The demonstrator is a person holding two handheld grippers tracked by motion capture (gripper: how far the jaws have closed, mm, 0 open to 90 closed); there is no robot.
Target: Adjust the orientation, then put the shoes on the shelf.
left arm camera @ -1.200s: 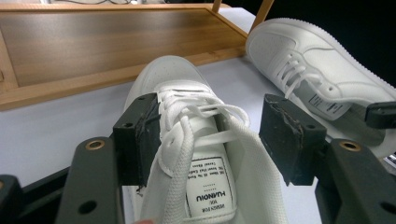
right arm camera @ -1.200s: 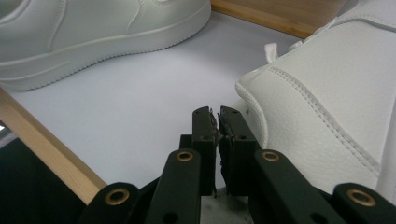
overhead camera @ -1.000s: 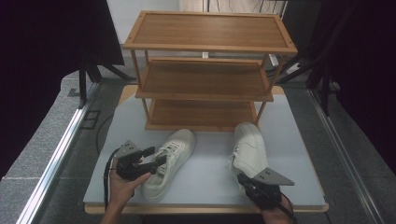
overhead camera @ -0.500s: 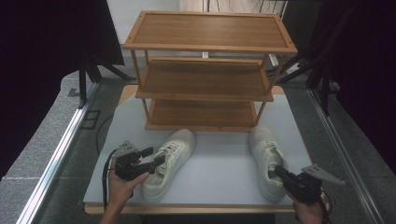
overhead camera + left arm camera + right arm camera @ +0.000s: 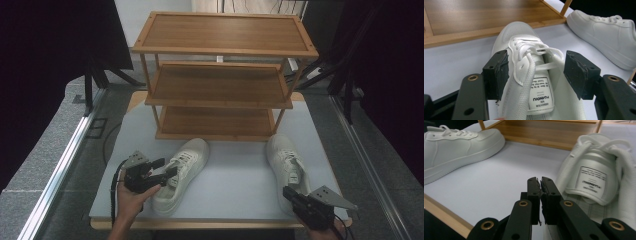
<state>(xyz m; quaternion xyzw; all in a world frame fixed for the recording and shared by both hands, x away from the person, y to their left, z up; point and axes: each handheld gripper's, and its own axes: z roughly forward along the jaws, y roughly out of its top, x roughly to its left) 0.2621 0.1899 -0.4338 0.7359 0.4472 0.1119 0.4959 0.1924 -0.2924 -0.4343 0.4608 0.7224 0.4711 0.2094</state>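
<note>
Two white sneakers lie on the white table (image 5: pixel 235 172) in front of a wooden three-tier rack (image 5: pixel 220 85). My left gripper (image 5: pixel 168 169) is open, its jaws astride the left sneaker (image 5: pixel 186 159) at the tongue and laces. In the left gripper view the left sneaker (image 5: pixel 521 37) lies between the pads (image 5: pixel 496 72) of the left gripper (image 5: pixel 536 72), toe toward the rack. My right gripper (image 5: pixel 296 194) sits at the heel of the right sneaker (image 5: pixel 285 157). The right gripper (image 5: pixel 540 187) is shut and empty, just left of the right sneaker (image 5: pixel 599 177).
The rack's lowest shelf (image 5: pixel 215 122) stands bare just behind the sneakers' toes. The table's wooden front edge (image 5: pixel 210 223) runs close under both hands. Bare tabletop lies between the two sneakers. Grey floor and a metal rail (image 5: pixel 65 160) flank the table.
The right sneaker has shifted to the right. My right gripper has drawn back from its heel toward the front right corner. The left gripper has stayed at the left sneaker.
</note>
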